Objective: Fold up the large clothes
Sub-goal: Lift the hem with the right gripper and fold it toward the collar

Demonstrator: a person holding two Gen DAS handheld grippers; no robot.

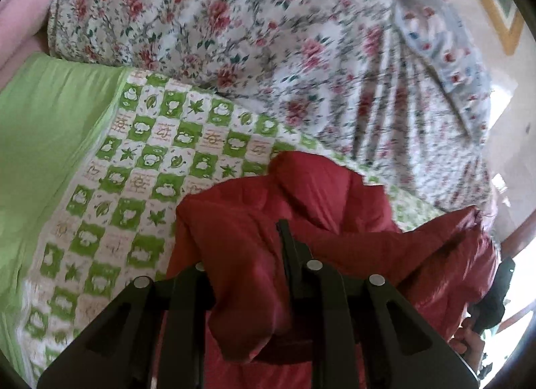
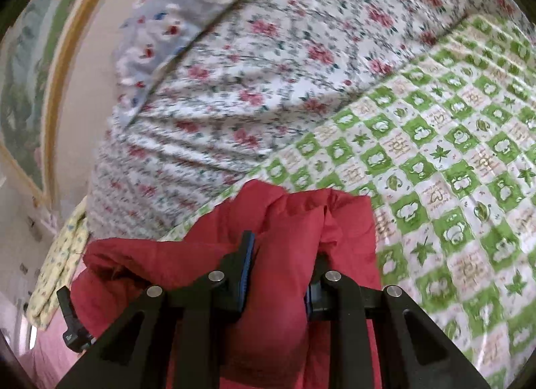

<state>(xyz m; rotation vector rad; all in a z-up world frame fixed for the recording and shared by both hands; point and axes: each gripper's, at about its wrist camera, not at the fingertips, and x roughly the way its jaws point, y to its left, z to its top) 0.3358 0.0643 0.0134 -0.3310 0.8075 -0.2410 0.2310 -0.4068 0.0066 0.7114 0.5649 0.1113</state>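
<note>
A red padded garment (image 1: 301, 214) is held up over a bed, bunched between the two grippers. In the left wrist view, the left gripper (image 1: 254, 275) is seen closed down to a narrow gap on a thick fold of the red fabric, which spills over its near-left finger and hides it; only the right finger (image 1: 288, 248) stands clear. At the right edge of that view, the other gripper and part of a hand (image 1: 469, 338) are seen beside the same garment.

In the right wrist view, the right gripper (image 2: 281, 261) is likewise clamped on a puffy wad of the red garment (image 2: 288, 221), which bulges between and over its fingers (image 2: 246, 255). At the lower left of that view, a black part of the left gripper (image 2: 72, 318) is glimpsed against the cloth.

Beneath the garment, a green-and-white checked sheet (image 1: 140, 161) with leaf and animal prints is spread on the bed. Farther away, a rose-patterned quilt (image 1: 217, 30) is heaped, with a pale blue flowered cloth (image 2: 174, 13) beside it. A plain green cloth (image 1: 43, 127) lies at the left, and a framed picture (image 2: 30, 87) hangs on the wall beyond.
</note>
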